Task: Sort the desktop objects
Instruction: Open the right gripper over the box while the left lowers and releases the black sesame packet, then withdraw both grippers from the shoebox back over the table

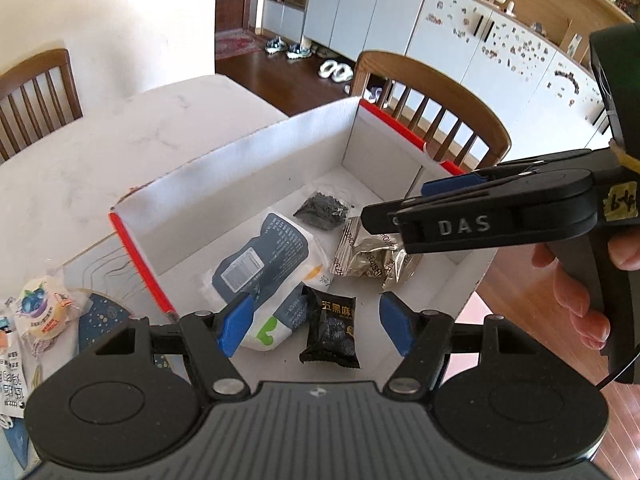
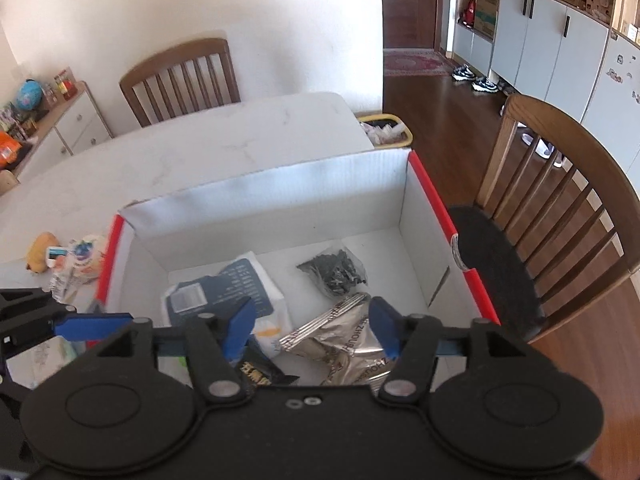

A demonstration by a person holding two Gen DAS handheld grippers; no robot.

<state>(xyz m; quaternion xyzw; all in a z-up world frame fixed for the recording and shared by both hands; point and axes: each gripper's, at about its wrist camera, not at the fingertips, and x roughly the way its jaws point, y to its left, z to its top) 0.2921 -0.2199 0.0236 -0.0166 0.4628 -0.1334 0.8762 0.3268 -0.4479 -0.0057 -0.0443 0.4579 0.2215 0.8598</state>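
Both tongs are hovering over the white cardboard box (image 2: 280,184) with red edges, which is sitting on the pale counter (image 2: 224,140). Four things are lying on the box floor: a blue-and-white pouch (image 1: 260,264), a black snack packet (image 1: 330,328), a silvery foil packet (image 2: 344,336) and a small clear bag of dark bits (image 2: 334,270).

What is left to sort is lying outside the box, on the counter past its left red edge: a blueberry-printed wrapped cake (image 1: 42,308), with other packets crowding the picture edge beside it, only partly readable. In the right wrist view the same cluster (image 2: 78,258) is sitting well off to the left, with a yellowish soft item (image 2: 42,252) next to it.

Judgement: the left tongs (image 1: 316,326) are the nearer pair to that cluster; the wrapped cake is lying down-left of them, beyond the box wall, roundish, with no clear long axis.

Left tongs: blue pads standing apart, nothing between them, touching nothing.

Right tongs (image 2: 312,330): pads standing apart and empty, poised above the foil packet, which is resting loose on the box floor. In the left wrist view the right tongs (image 1: 390,220) are reaching in from the right over that foil packet, gripped by a hand (image 1: 580,280).
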